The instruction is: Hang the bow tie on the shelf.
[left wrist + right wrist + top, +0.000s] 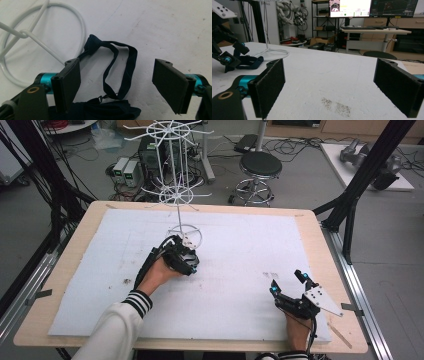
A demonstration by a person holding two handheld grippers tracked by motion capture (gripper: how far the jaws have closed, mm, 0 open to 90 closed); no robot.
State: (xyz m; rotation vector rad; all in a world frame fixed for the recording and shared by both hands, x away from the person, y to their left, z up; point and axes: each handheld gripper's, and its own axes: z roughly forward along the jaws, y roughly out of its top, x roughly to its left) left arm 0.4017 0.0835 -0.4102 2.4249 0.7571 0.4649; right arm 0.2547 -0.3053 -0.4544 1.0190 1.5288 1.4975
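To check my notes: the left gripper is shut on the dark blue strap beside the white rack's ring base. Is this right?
Not quite. The left gripper is open: in the left gripper view its jaws stand apart on either side of the dark blue strap, beside the white rack's ring base.

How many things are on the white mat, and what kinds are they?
White wire rack: 1
Dark blue strap: 1
Hand-held grippers: 2, the left hand-held gripper and the right hand-held gripper
Total: 4

Dark navy strap (120, 72) (looped) lying beside white rack base (15, 72)
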